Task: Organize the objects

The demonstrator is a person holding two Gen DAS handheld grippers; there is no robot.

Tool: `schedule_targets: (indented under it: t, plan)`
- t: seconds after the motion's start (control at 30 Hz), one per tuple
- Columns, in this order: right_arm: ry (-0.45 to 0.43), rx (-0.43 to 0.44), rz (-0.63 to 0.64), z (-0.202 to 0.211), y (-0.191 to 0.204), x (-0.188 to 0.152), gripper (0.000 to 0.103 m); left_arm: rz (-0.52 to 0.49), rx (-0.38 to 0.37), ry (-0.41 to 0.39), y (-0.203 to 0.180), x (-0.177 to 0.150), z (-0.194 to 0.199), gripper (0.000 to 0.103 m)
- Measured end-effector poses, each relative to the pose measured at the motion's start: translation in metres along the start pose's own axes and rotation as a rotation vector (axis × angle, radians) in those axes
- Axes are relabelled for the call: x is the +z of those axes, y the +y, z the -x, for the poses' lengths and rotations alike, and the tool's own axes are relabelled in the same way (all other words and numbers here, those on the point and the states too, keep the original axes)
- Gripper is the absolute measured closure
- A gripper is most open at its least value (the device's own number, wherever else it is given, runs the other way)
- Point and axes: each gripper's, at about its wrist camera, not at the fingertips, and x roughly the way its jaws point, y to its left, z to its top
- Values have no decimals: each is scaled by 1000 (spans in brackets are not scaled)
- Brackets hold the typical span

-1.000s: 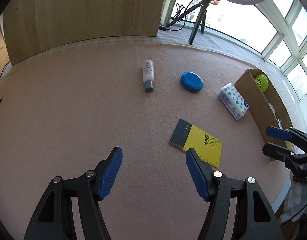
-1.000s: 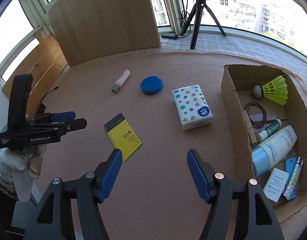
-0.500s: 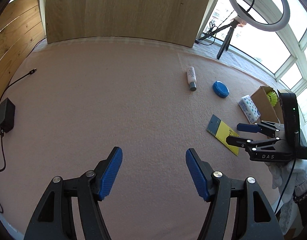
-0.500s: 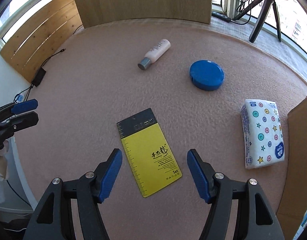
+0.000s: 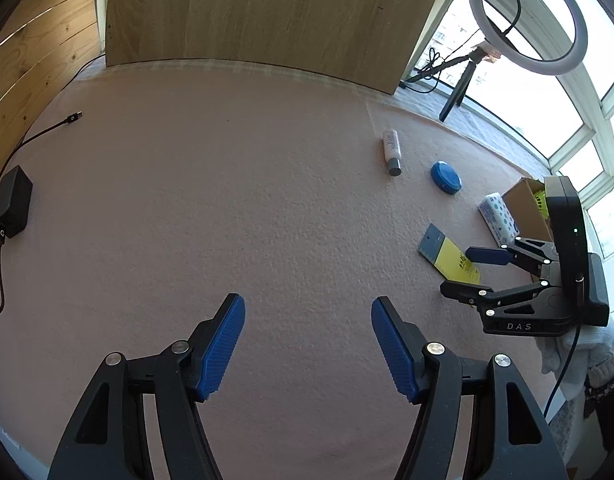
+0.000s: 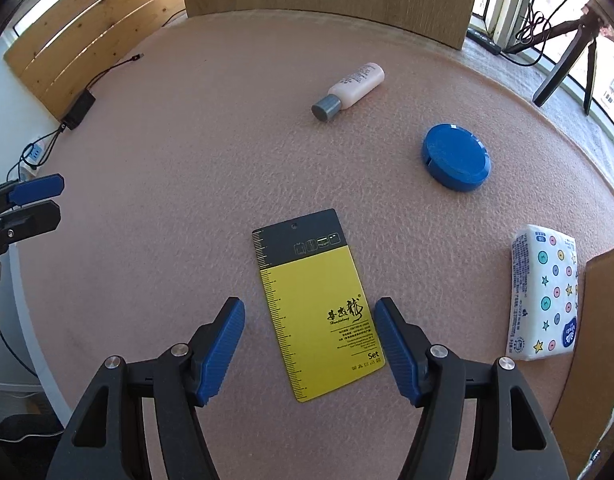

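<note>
In the left wrist view the left gripper (image 5: 307,344) has its jaws apart with nothing between them, hanging over bare pink tablecloth (image 5: 235,200). On the cloth lie one bottle (image 5: 392,152), one blue round case (image 5: 446,177), one tissue pack (image 5: 497,218) and one yellow card (image 5: 447,254). One cardboard box (image 5: 525,210) stands at the far right. The right gripper (image 5: 463,272) reaches in from the right, jaws apart, and covers the near end of the card and part of the box. A gloved hand (image 5: 579,350) shows behind it, cut off by the edge. One black adapter (image 5: 11,206) with a cable lies at the left rim, and one ring light (image 5: 527,16) on a tripod stands by the windows. Something yellow-green shows inside the box, too small to make out.

In the right wrist view the right gripper (image 6: 309,344) is released, nothing clamped. The yellow card (image 6: 317,308) lies flat on the cloth with its near part between the two blue pads, touching neither. Beyond it are the one bottle (image 6: 351,88), lying on its side with the grey cap toward the camera, and the one blue round case (image 6: 456,158), well apart from each other. The tissue pack (image 6: 543,292) lies at the right, just beside the box wall (image 6: 603,320), which the edge cuts off, hiding the inside. The left gripper (image 6: 39,200) pokes in at the left edge, jaws a little apart and empty. The adapter (image 6: 79,110) sits far left.
</note>
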Motion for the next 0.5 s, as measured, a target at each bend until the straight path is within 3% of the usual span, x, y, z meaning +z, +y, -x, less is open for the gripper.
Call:
schedule_targets:
  t: [0.17,0.23,0.5]
  plan:
    - [15,-66,37,-3,11,0,43,-2,0,-2,-2,0,0,34]
    - [12,-64,33,-2,11,0,54,-5,-1,0,-4,0,0,34]
    - [-16,-50,-39,5,4,-9,55,-25,-5,8,-13,2,-6,34]
